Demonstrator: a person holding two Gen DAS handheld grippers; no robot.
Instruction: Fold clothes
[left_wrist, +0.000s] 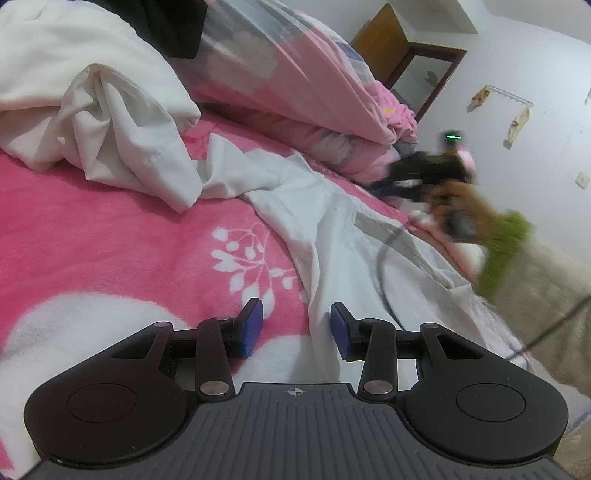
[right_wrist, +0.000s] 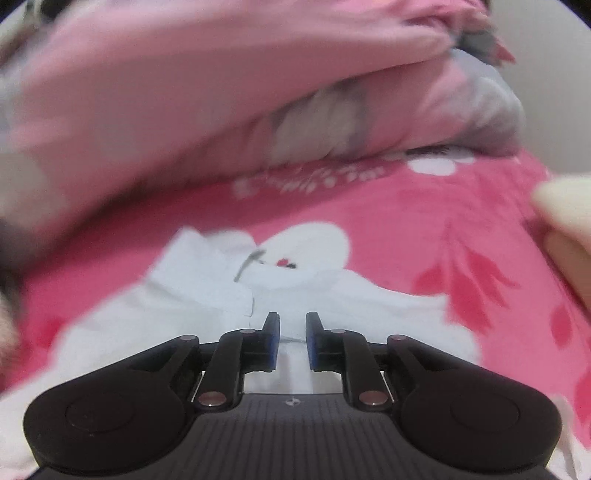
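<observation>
White garment (left_wrist: 332, 221) lies crumpled on the pink blanket (left_wrist: 110, 240), blurred beneath both empty, parted claws (left_wrist: 297, 328) (right_wrist: 292, 339).

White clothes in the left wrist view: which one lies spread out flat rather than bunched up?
The white garment ahead of the left gripper; the other white cloth sits crumpled.

A white garment (left_wrist: 332, 221) lies spread and wrinkled across the pink bed, grey trim showing. Beside it, a rumpled white heap (left_wrist: 110, 122), possibly another garment.
</observation>
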